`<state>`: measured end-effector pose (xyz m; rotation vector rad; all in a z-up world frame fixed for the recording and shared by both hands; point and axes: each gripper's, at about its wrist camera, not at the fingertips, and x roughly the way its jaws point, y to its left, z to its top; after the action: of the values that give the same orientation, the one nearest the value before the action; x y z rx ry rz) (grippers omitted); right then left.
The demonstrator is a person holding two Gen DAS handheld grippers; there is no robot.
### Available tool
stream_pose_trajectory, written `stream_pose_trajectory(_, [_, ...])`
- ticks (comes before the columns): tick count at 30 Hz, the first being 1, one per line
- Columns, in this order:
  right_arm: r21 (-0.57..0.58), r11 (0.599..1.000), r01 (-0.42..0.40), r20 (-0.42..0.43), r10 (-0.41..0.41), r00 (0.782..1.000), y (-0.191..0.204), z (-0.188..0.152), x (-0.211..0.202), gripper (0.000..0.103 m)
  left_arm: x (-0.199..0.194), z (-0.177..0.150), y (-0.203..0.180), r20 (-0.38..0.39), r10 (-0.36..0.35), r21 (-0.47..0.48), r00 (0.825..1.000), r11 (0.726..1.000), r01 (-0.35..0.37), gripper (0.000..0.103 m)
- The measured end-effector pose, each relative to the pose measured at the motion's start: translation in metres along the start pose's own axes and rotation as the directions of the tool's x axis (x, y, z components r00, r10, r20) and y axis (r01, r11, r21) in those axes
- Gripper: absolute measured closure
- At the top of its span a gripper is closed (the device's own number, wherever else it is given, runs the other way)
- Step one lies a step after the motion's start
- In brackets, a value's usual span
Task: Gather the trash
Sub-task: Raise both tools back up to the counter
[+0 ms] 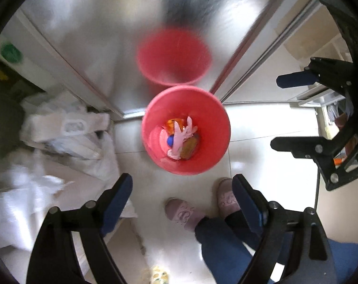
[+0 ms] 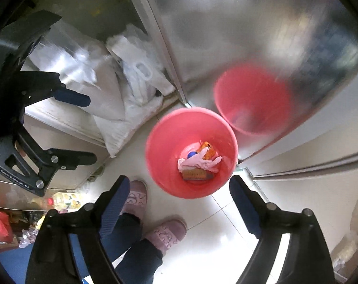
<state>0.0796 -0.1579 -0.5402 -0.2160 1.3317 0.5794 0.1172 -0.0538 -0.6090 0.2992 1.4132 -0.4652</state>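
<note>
Pink bin [image 1: 186,130] stands on the pale tile floor [image 1: 261,146], right up against a shiny metal panel [image 1: 108,35] that throws back a blurry pink reflection [image 1: 174,56] of it. Inside, at the bottom: a pink rubber glove [image 1: 182,137] lying across the top of the rest, a blue ball [image 1: 171,140] half under it, an orange wrapper [image 1: 172,124] toward the panel side, and a brownish brush-like thing [image 1: 189,149] w/ bristles, clearer in the right wrist view. Both grippers hang above the bin, pointing down at it. Left gripper [image 1: 182,189]: jaws spread wide, nothing btwn them, only floor and bin seen thru the gap. Right gripper [image 2: 179,189]: same, jaws wide apart, empty; it also shows at the right edge of the left view, side-on, pads apart. Just below the bin in both views, the person's two feet in mauve slippers [image 1: 186,213] w/ a patterned top, dark blue trouser legs [image 1: 216,243] above them. To the left of the bin, near the panel's lower edge, a heap of white plastic bags [image 1: 67,132], one w/ a cut-out handle. Further off in the right wrist view, low left corner, some red and yellow clutter [image 2: 4,222], too blurred to tell what.
</note>
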Motion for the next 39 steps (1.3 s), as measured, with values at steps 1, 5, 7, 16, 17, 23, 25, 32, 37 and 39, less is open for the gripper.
stream_pose_trajectory(1, [0.002, 1.0, -0.006, 0.011, 0.006, 1.0, 0.005, 0.001, -0.014, 0.014, -0.024, 0.001, -0.005, 0.018, 0.017, 0.016, 1.0, 1.0, -0.017, 0.018])
stream_pose_trajectory(5, [-0.005, 1.0, -0.008, 0.062, 0.008, 0.998, 0.03, 0.01, -0.081, 0.012, -0.101, 0.004, -0.012, 0.078, -0.009, -0.002, 0.997, 1.0, 0.009, 0.018])
stream_pose_trajectory(7, [-0.008, 1.0, -0.006, 0.082, 0.006, 0.997, 0.038, 0.014, -0.11, 0.011, -0.142, 0.005, -0.015, 0.104, 0.005, -0.02, 0.995, 1.0, -0.003, 0.018])
stream_pose_trajectory(16, [-0.012, 1.0, -0.001, 0.178, 0.003, 0.984, 0.067, 0.037, -0.23, 0.001, -0.274, 0.003, -0.027, 0.191, 0.076, -0.074, 0.979, 0.995, -0.063, 0.018])
stream_pose_trajectory(17, [-0.015, 1.0, -0.001, 0.188, 0.003, 0.982, 0.068, 0.041, -0.24, 0.001, -0.287, 0.003, -0.027, 0.2, 0.081, -0.085, 0.977, 0.994, -0.065, 0.018])
stream_pose_trajectory(23, [-0.021, 0.999, 0.028, 0.276, -0.021, 0.961, 0.078, 0.067, -0.309, 0.001, -0.348, 0.01, -0.034, 0.252, 0.139, -0.096, 0.958, 0.988, -0.118, 0.018])
stream_pose_trajectory(25, [-0.03, 0.999, 0.037, 0.306, -0.026, 0.952, 0.08, 0.075, -0.328, 0.001, -0.365, 0.013, -0.033, 0.274, 0.159, -0.099, 0.949, 0.986, -0.136, 0.018])
stream_pose_trajectory(32, [-0.081, 0.994, 0.076, 0.401, -0.037, 0.915, 0.091, 0.105, -0.373, 0.001, -0.415, 0.036, -0.016, 0.35, 0.181, -0.138, 0.919, 0.98, -0.141, 0.018])
stream_pose_trajectory(37, [-0.084, 0.991, 0.1, 0.455, -0.052, 0.889, 0.083, 0.141, -0.391, 0.001, -0.44, 0.058, 0.017, 0.377, 0.213, -0.193, 0.902, 0.97, -0.148, 0.018])
stream_pose_trajectory(39, [-0.081, 0.993, 0.09, 0.467, -0.042, 0.883, 0.079, 0.159, -0.395, 0.001, -0.445, 0.065, 0.031, 0.382, 0.218, -0.213, 0.898, 0.966, -0.144, 0.018])
